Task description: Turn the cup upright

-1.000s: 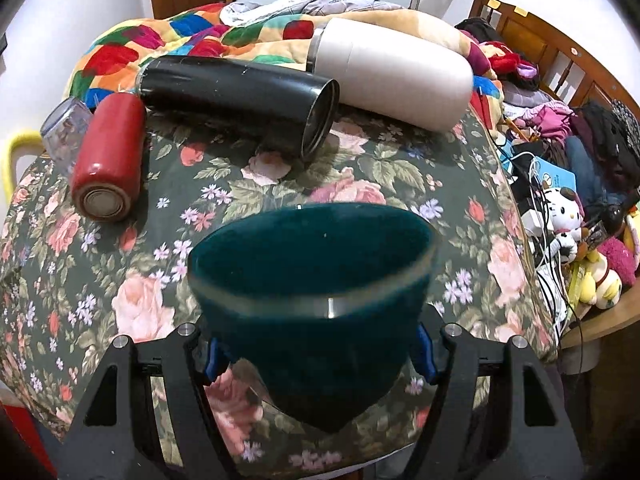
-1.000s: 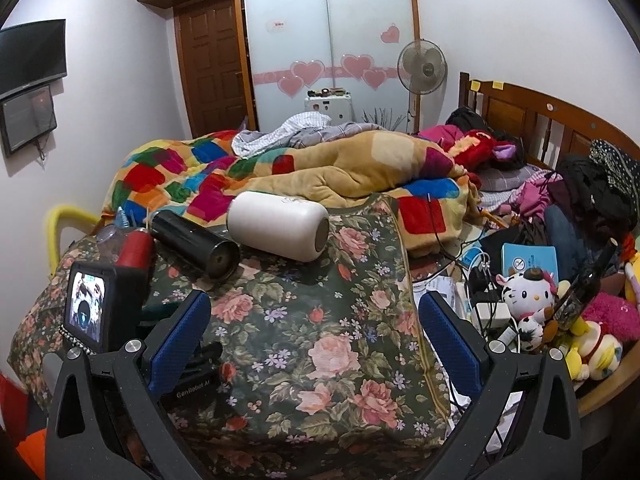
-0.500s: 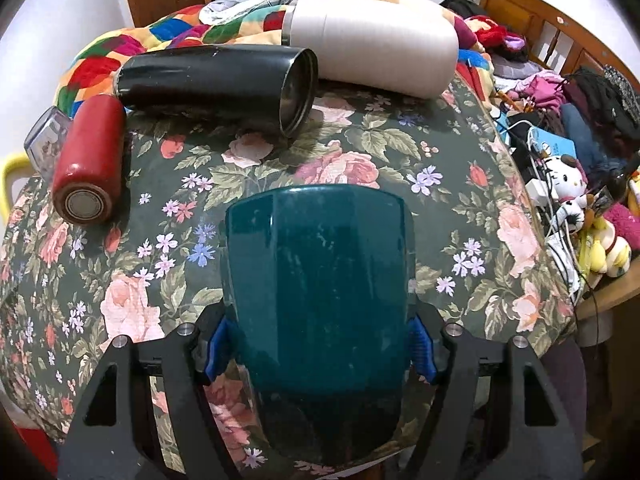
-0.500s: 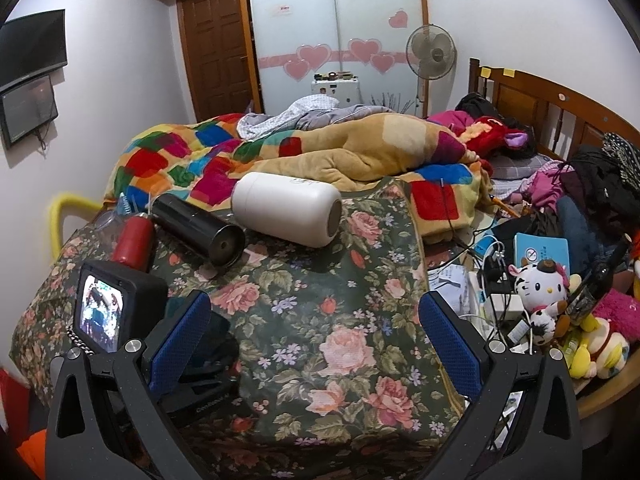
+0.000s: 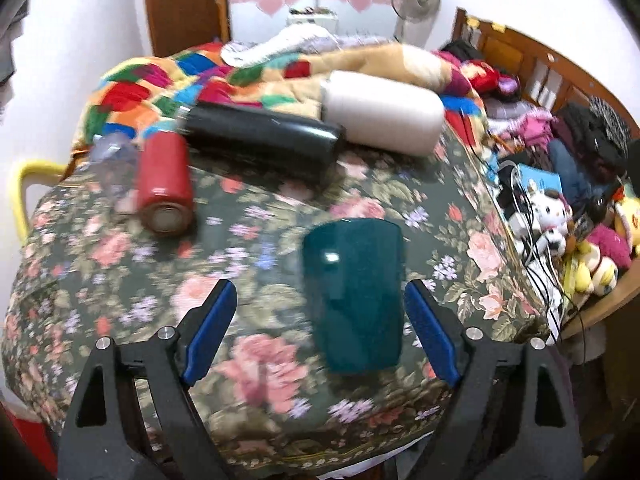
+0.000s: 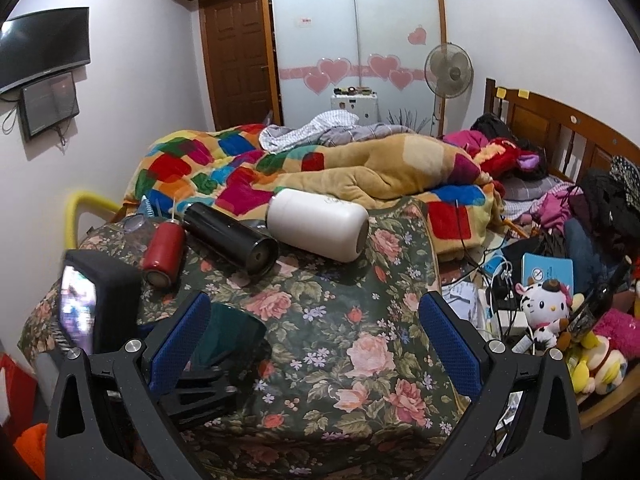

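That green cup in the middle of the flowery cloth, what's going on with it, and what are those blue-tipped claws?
A person holds a claw-like gripper in each hand. The left gripper is open, its blue pads on either side of the green cup without touching it; the cup stands on the floral cloth. The right gripper hangs open and empty nearby. Behind the cup, a red bottle, a black flask and a white flask lie on their sides.

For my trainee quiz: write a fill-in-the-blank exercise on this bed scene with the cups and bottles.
1. The teal cup stands between the open left tongs, touched by ____ of their pads.
2. The cup rests on the ____-patterned cloth.
3. The red bottle lies beside a ____ flask.
4. The right tongs are open and hold ____.

Missing words: neither; floral; black; nothing
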